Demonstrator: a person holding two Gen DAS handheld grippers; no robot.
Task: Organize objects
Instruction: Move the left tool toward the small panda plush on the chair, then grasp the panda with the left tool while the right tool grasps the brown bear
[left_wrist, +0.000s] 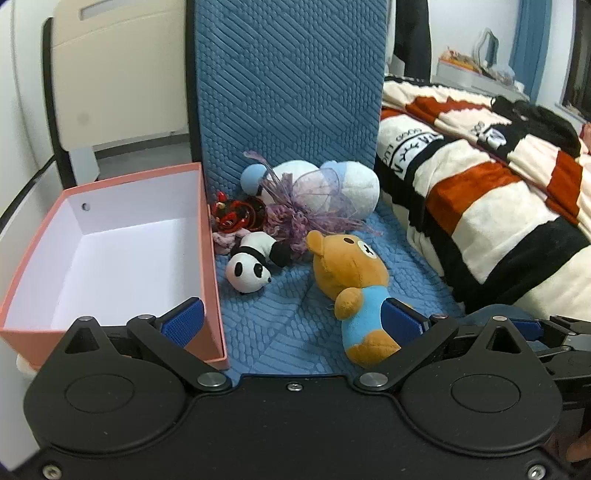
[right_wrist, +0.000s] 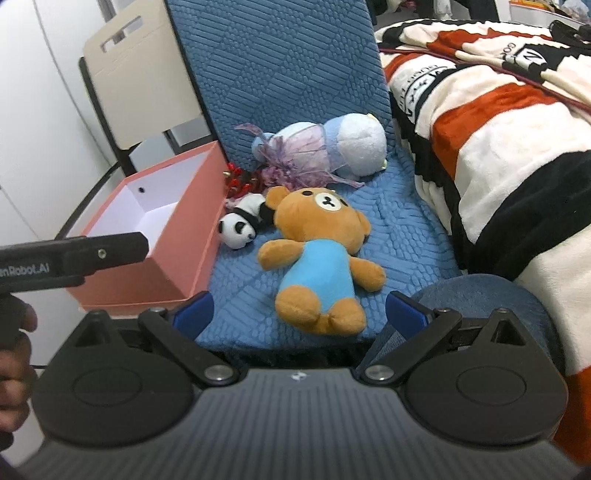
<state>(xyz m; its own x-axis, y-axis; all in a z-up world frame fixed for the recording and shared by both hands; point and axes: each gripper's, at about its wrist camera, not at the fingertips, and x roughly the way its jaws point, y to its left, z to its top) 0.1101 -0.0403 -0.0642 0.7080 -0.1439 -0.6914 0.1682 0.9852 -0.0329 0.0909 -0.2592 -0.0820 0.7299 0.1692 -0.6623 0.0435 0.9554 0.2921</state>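
A brown bear plush in a blue shirt (left_wrist: 354, 295) (right_wrist: 317, 258) lies on the blue chair seat (left_wrist: 280, 317) (right_wrist: 391, 229). A small panda plush (left_wrist: 251, 266) (right_wrist: 242, 221), a red ornament (left_wrist: 236, 216) (right_wrist: 238, 181), a purple mesh bundle (left_wrist: 306, 206) (right_wrist: 295, 158) and a white-and-blue plush (left_wrist: 351, 184) (right_wrist: 354, 140) lie behind it. An empty pink box (left_wrist: 110, 251) (right_wrist: 162, 229) stands at the left. My left gripper (left_wrist: 295, 317) is open, its right pad beside the bear's body. My right gripper (right_wrist: 299, 312) is open just short of the bear's feet.
The chair's blue backrest (left_wrist: 288, 81) (right_wrist: 280, 62) rises behind the toys. A striped red, cream and black blanket (left_wrist: 480, 192) (right_wrist: 498, 122) lies on the right. A beige panel (left_wrist: 118, 74) (right_wrist: 144, 85) stands behind the box. The left gripper's body (right_wrist: 74, 254) crosses the right wrist view.
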